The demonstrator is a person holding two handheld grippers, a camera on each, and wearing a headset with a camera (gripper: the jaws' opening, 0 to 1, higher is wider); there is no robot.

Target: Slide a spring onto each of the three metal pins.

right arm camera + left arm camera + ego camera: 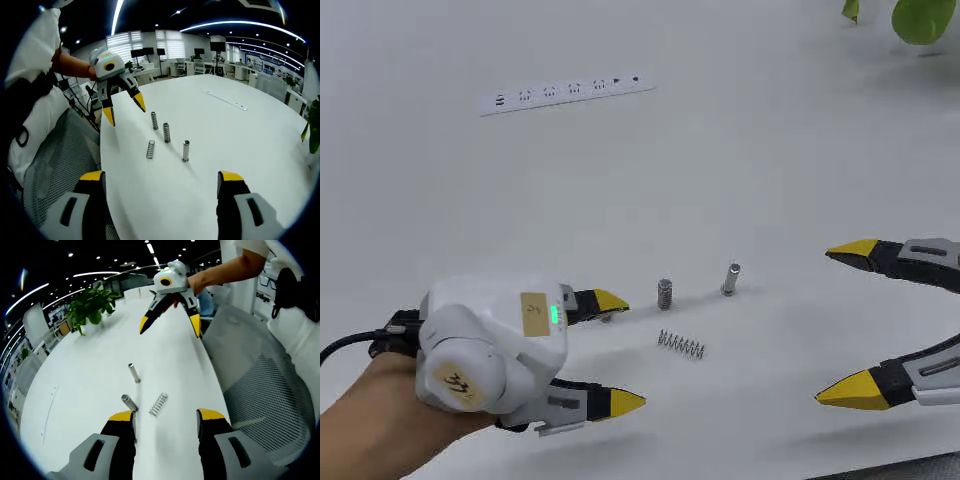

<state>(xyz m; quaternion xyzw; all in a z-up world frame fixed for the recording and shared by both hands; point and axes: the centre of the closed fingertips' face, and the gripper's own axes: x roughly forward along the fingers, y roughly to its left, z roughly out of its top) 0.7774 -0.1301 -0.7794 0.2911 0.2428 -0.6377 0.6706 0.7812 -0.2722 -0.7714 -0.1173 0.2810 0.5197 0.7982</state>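
- Left gripper: jaws spread wide, yellow tips well apart, nothing between them; held low over the white table at 7 o'clock in the head view, a hand behind it.
- Right gripper: jaws likewise wide open and empty; enters the head view from 3 o'clock, tips pointing toward 9 o'clock.
- Loose spring: lies flat on the table between the two grippers, at 3 o'clock from the left gripper's tips and near them, well apart from the right gripper's.
- Same loose spring in the left gripper view: just above the gap between the jaws, toward 12 o'clock.
- Middle pin: stands upright with a spring around it, at 11 o'clock from the loose spring, near but apart.
- Bare pin: upright, no spring on it, at 2 o'clock from the middle pin.
- Third pin: in the right gripper view, upright and carrying a spring, at 11 o'clock from the middle pin, close to the left gripper's tips.
- Power strip: flat on the table toward 11 o'clock in the head view, well away from the pins.
- Green plant: at 1 o'clock, at the table's far edge.
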